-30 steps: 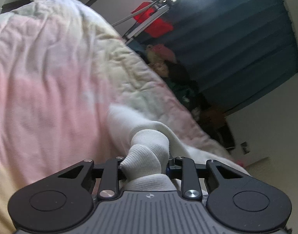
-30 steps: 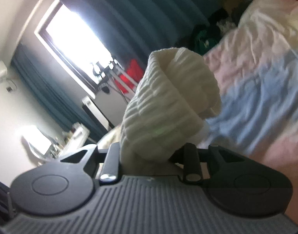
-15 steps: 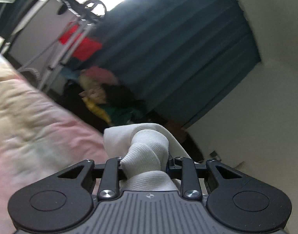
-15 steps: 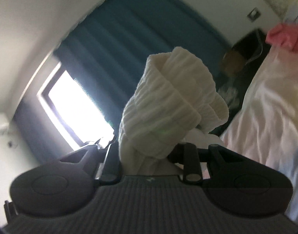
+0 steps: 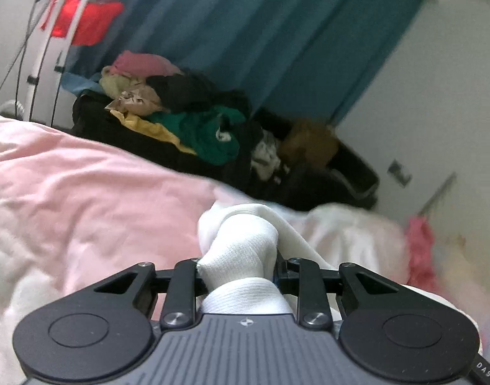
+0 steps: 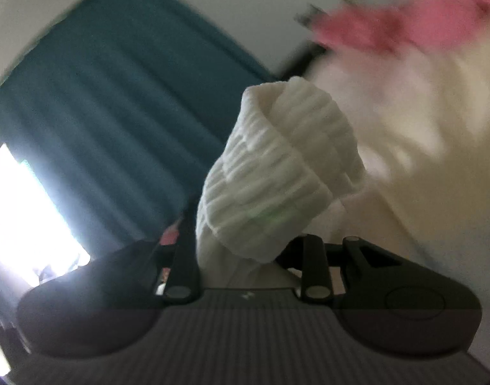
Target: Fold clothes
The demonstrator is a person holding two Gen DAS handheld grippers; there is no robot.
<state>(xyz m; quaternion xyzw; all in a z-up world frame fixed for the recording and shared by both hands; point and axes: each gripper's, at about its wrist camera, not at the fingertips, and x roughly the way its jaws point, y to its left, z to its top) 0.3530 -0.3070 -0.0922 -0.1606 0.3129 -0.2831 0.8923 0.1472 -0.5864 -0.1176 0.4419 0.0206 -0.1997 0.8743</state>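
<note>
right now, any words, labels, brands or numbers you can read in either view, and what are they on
"DAS" in white capitals on the black cable or strap at the lower right corner of the left wrist view; the letters may run on past the frame edge.
The small round mark on the left gripper body is a symbol, not text.
Right wrist view: nothing readable; it is motion-blurred.

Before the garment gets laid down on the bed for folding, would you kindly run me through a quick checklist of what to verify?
1. Left gripper shut on the white ribbed garment: ok.
2. Right gripper shut on the ribbed cuff: ok.
3. Garment spread flat between the grippers: cannot tell; only bunched ends show.
4. Pink duvet bare ahead of the left gripper: ok.
5. Pink item on the bed, out of the landing area: cannot tell.
6. Right wrist view sharp enough to aim: not ok, blurred.
</note>
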